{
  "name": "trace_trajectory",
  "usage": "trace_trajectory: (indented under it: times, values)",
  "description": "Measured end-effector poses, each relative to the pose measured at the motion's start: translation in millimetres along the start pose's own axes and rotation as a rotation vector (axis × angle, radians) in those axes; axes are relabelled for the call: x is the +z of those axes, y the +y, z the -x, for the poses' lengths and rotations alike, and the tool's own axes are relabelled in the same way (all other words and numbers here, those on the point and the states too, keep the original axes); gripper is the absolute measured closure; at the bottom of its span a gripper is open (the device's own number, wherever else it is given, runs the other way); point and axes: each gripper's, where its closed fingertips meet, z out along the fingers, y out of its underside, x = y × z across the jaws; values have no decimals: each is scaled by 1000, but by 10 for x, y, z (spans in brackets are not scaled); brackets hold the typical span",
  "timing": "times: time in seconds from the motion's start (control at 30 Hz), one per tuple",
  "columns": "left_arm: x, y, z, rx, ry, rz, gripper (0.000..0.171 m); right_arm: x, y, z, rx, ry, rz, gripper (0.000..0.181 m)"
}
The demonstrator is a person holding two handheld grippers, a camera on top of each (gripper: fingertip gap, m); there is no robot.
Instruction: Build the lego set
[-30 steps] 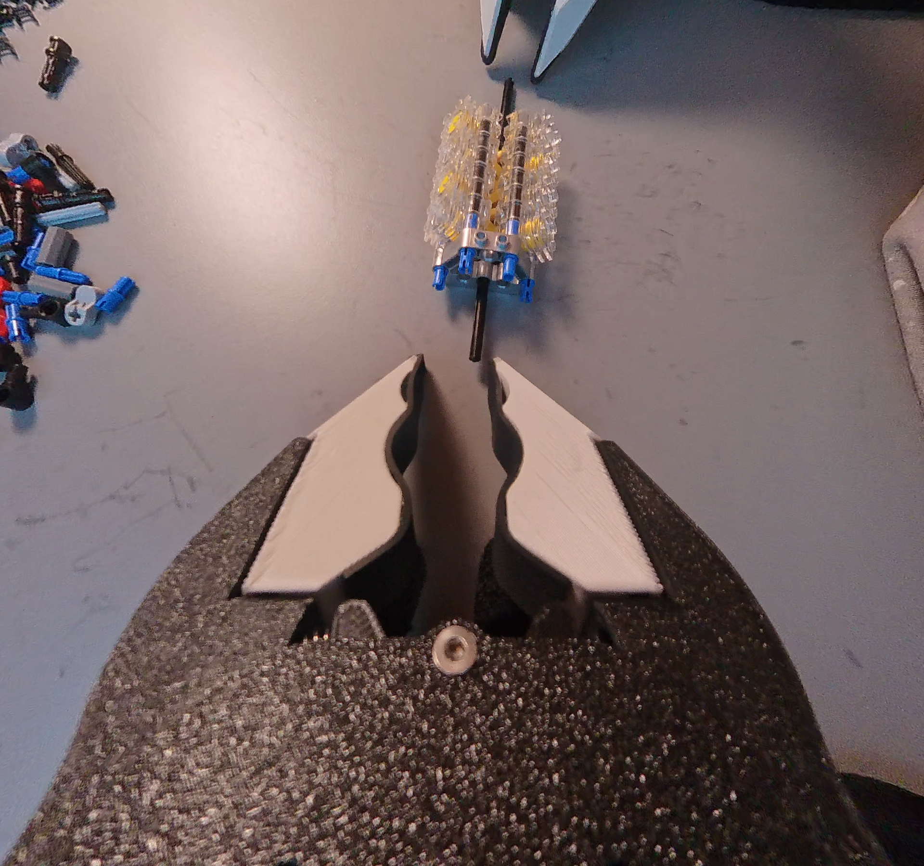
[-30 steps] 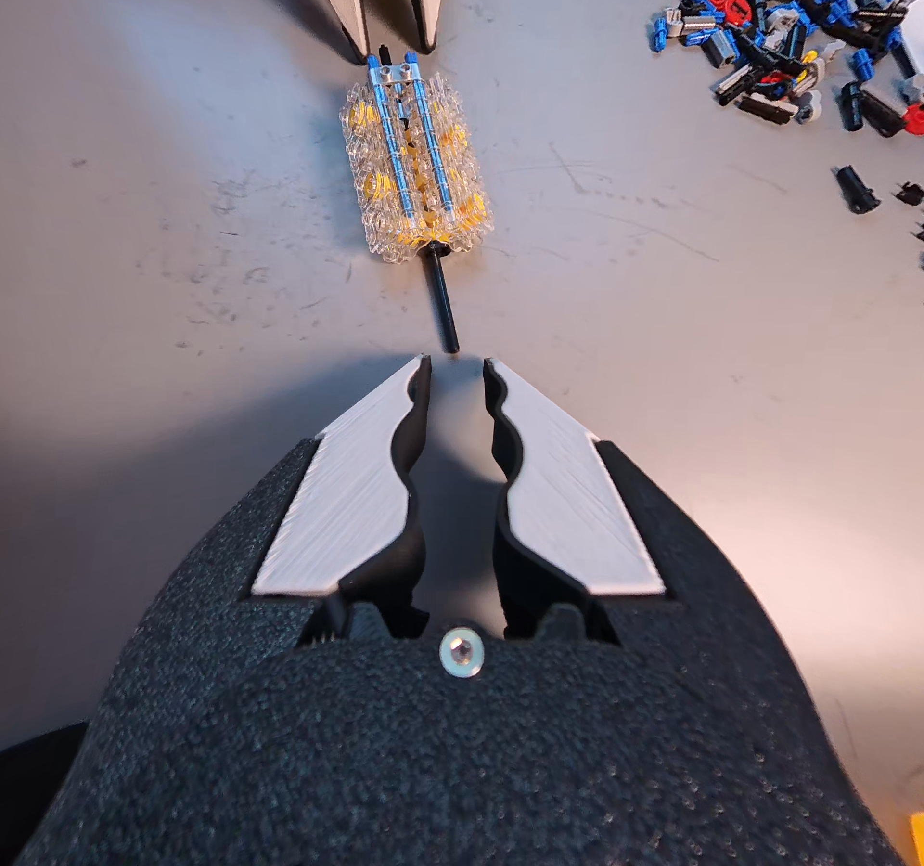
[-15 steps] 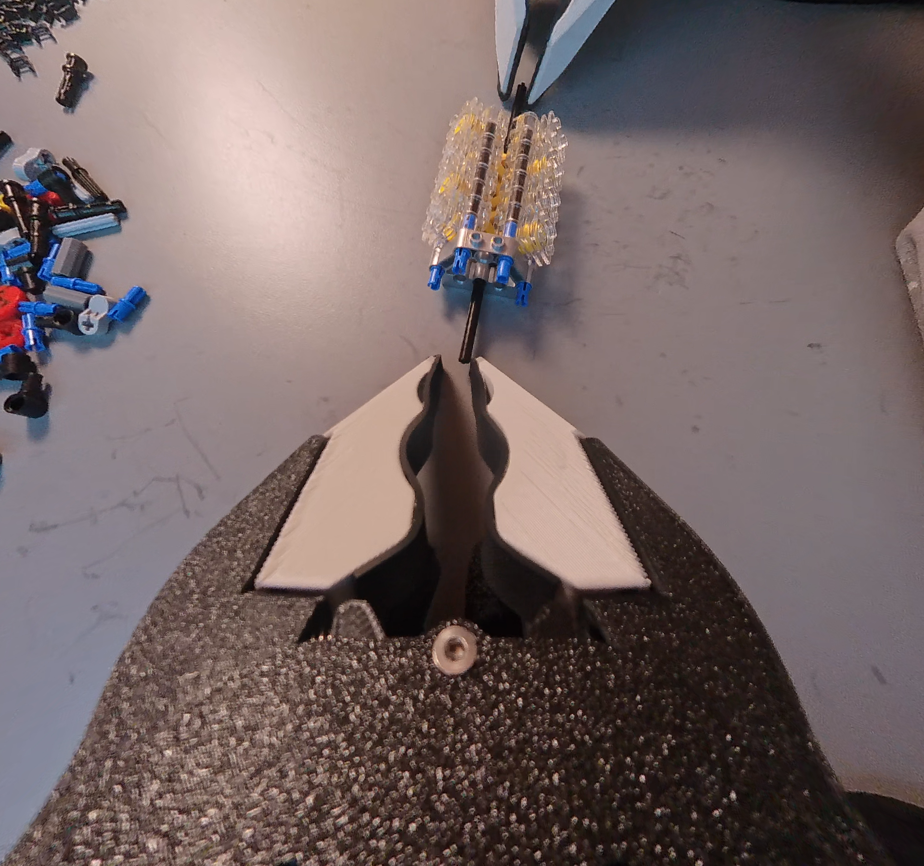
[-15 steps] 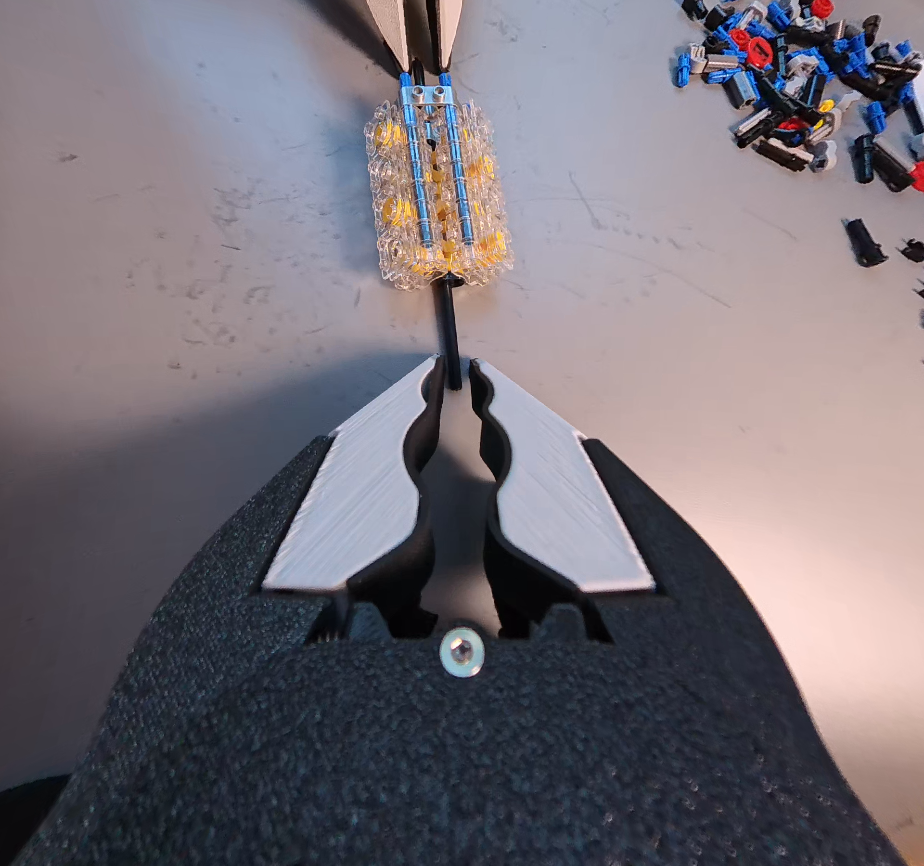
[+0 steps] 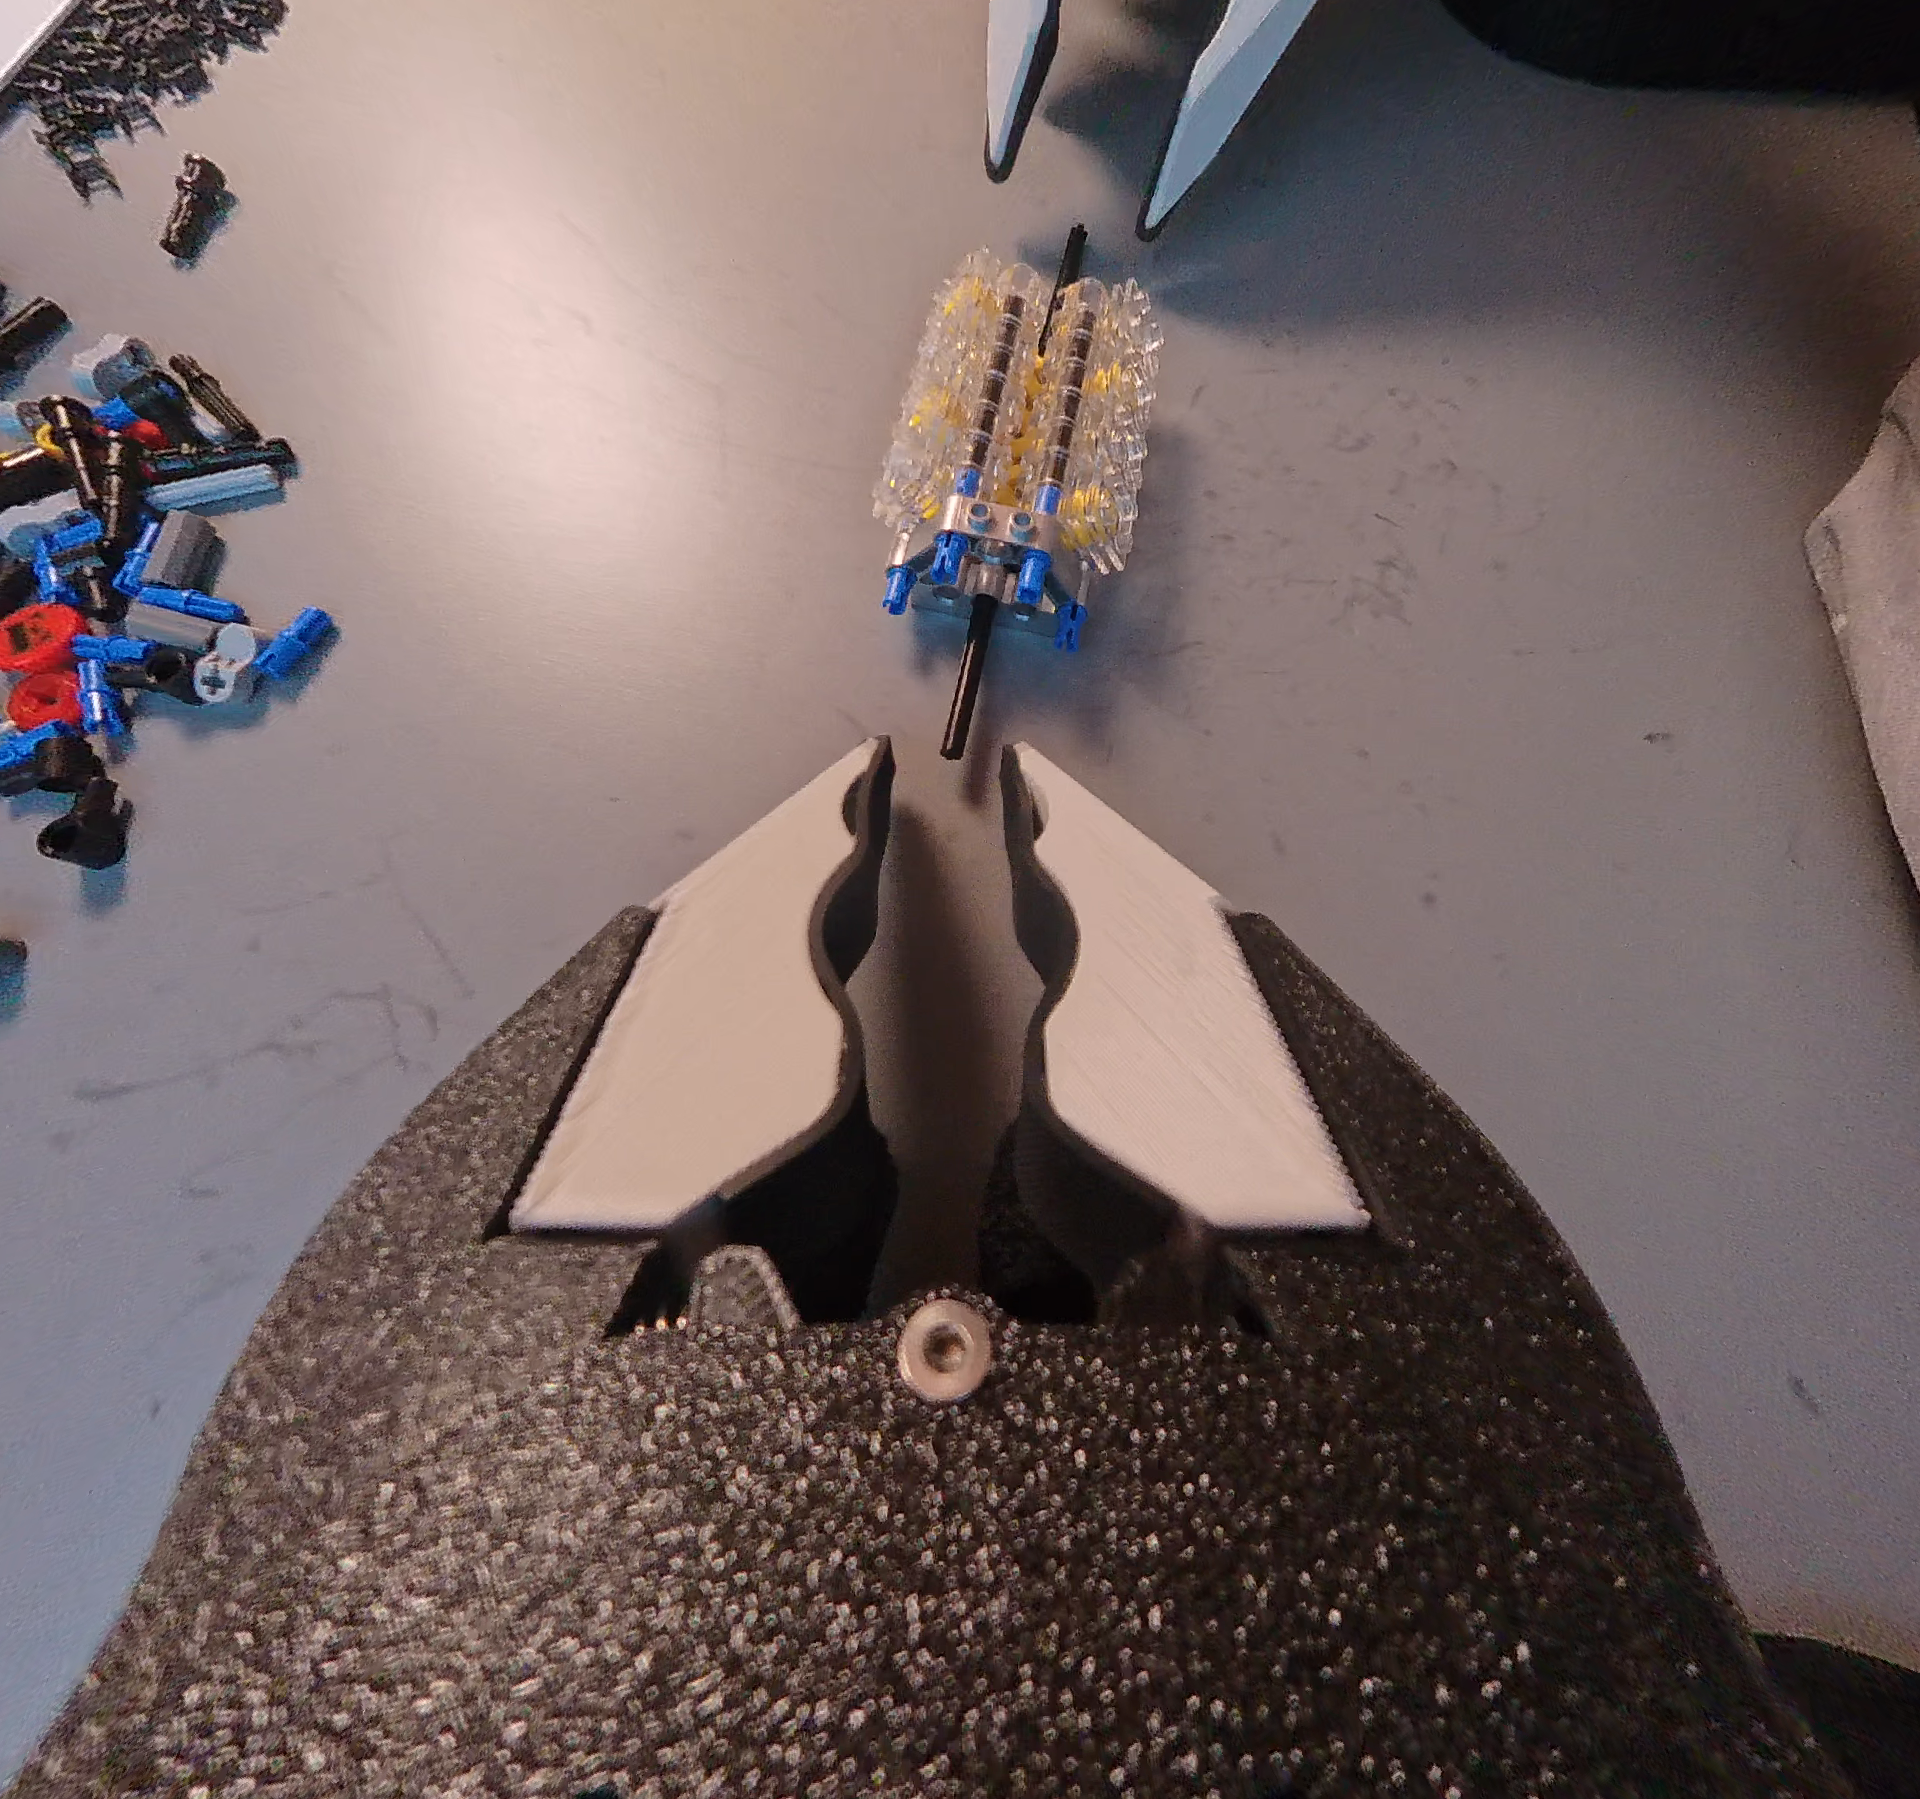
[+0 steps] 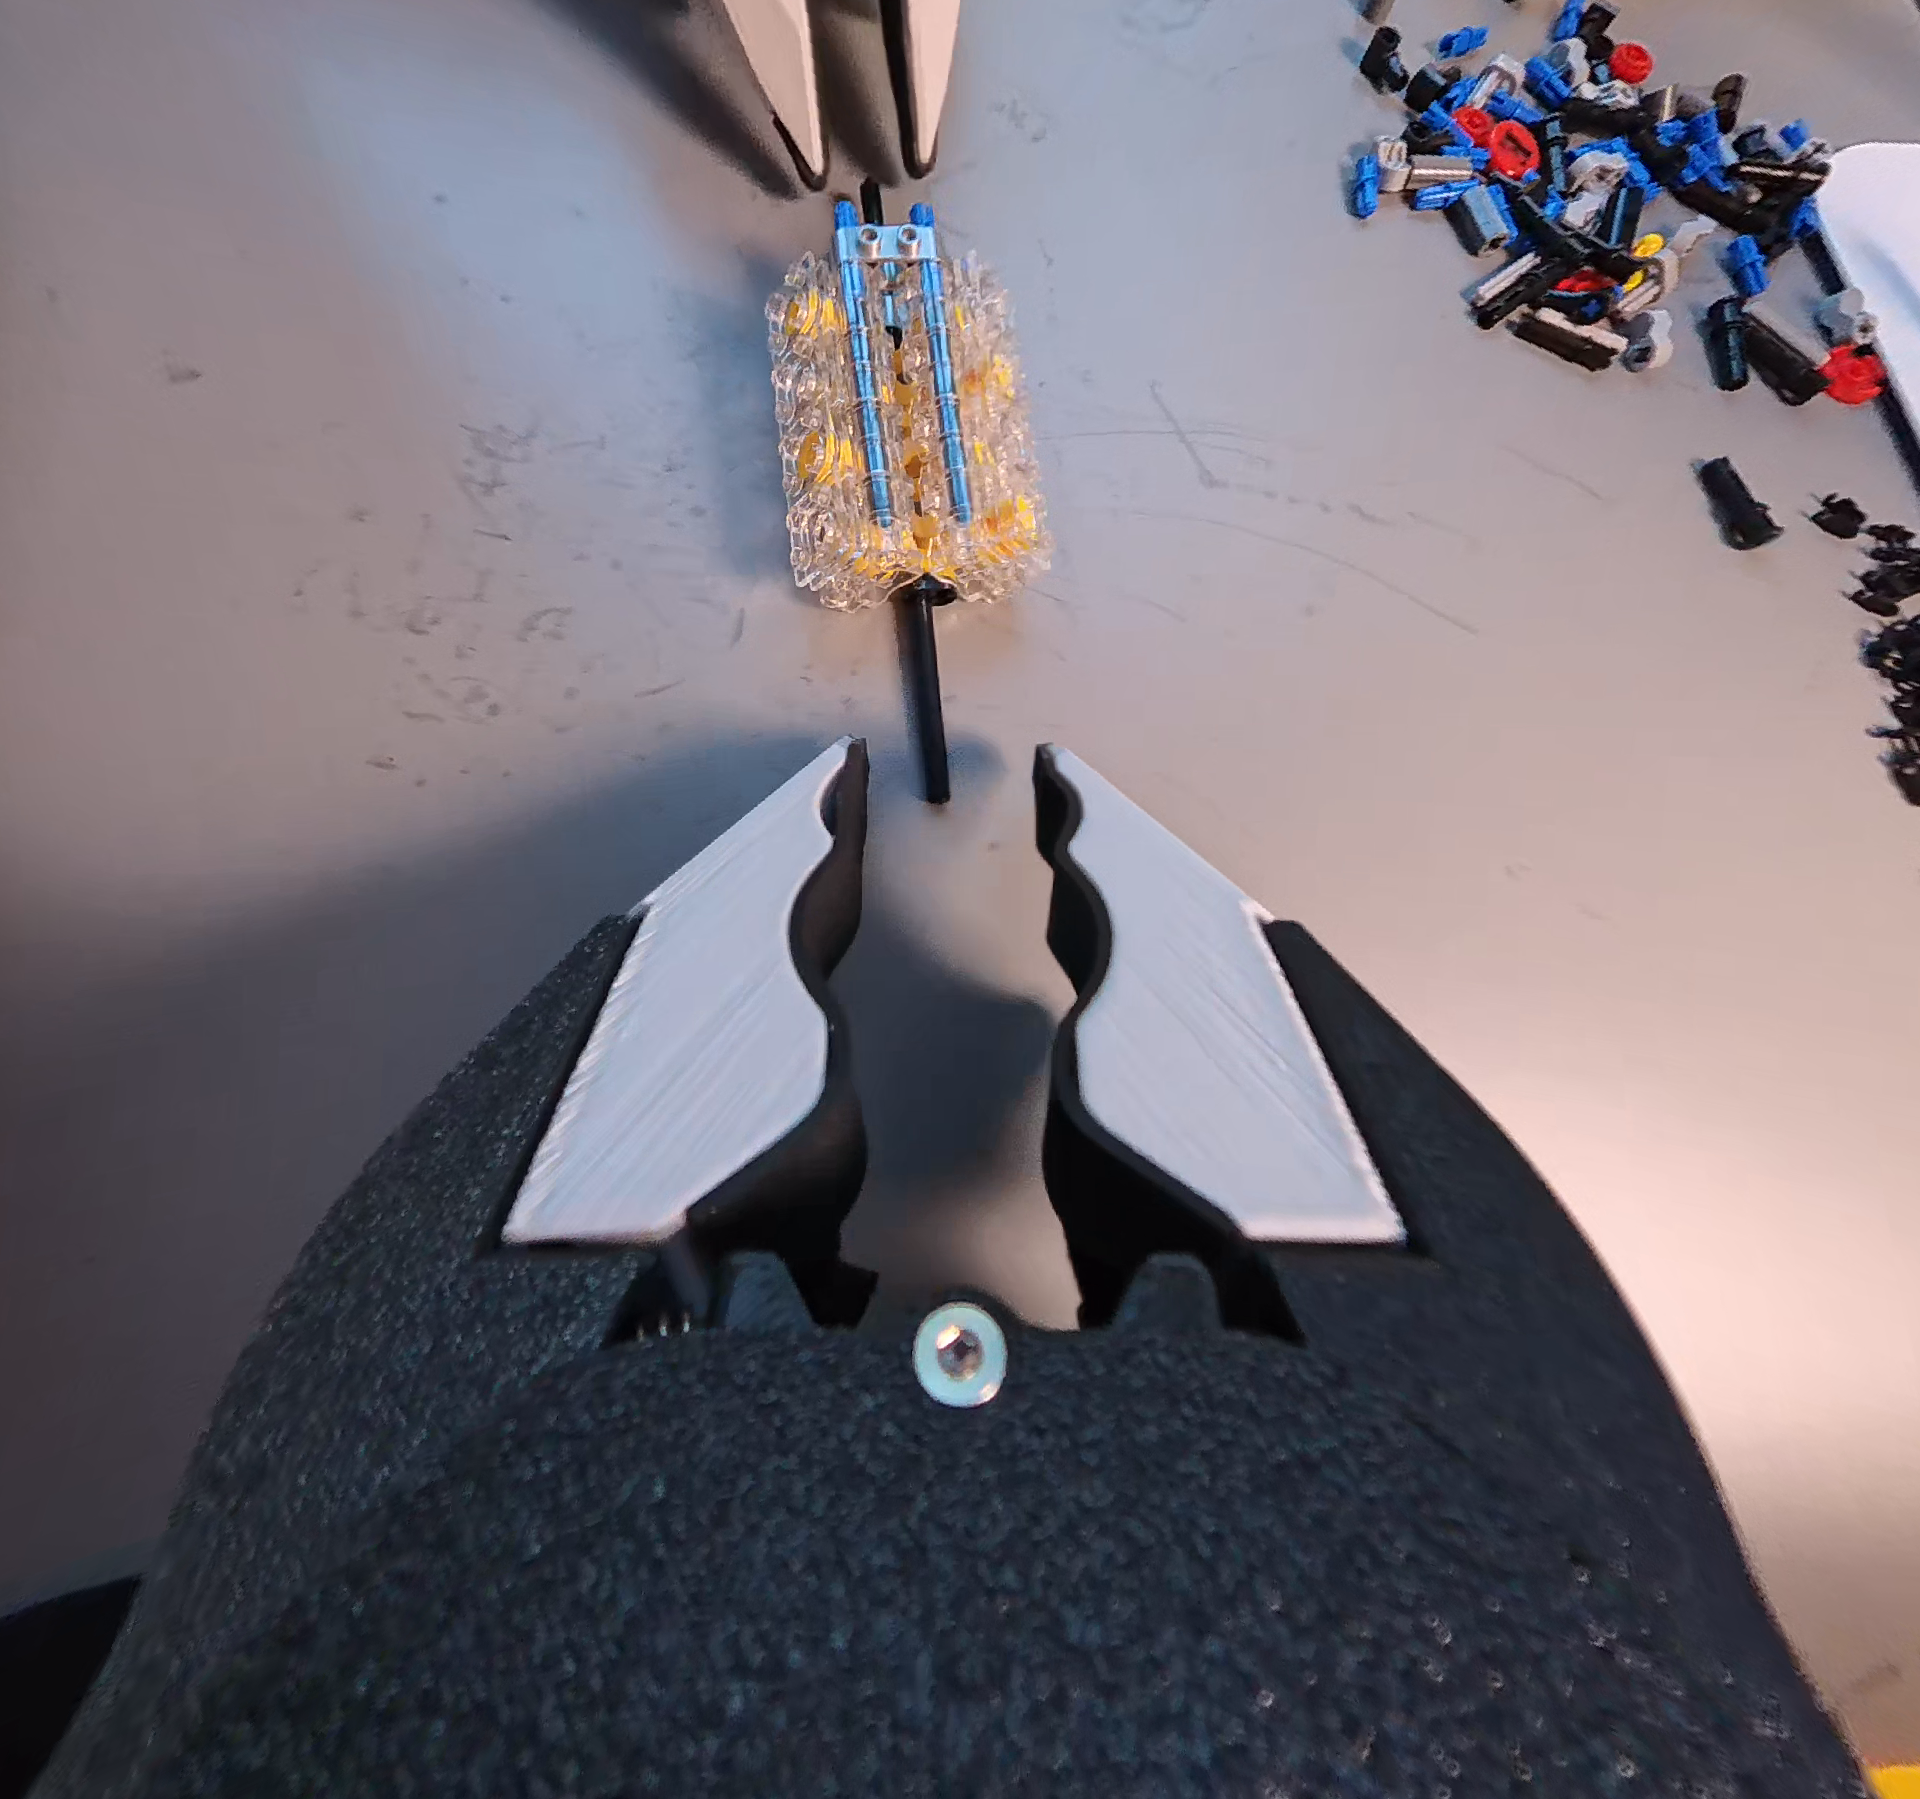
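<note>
Two claws face each other over one clear-and-yellow bristled roller (image 5: 1018, 430) lying on the grey table (image 5: 623, 295). Half a second ago both were pinched narrow at the ends of its single black axle (image 6: 925, 700); now the left claw (image 5: 945, 762) and right claw (image 6: 940, 762) both gape, empty, tips just beside the axle ends. One heap of loose pieces (image 5: 114, 586) sits at nine o'clock

Two close wrist cams, opposed, angled down; shared: roller assy (image 5: 1023, 440) btwn.
</note>
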Motion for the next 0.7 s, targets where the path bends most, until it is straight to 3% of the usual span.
trace_trajectory:
  times: [0.2,0.43,0.7]
  values:
    - [5,10,4,3,-5,6,148,-92,-60,-112,63,32,-62,131]
    - [-7,-10,128,-17,-73,-7,148,-177,-122,-274,127,94,-130,123]
    - [-291,-287,560,-132,-281,-233,148,-334,-197,-478,177,195,-226,126]
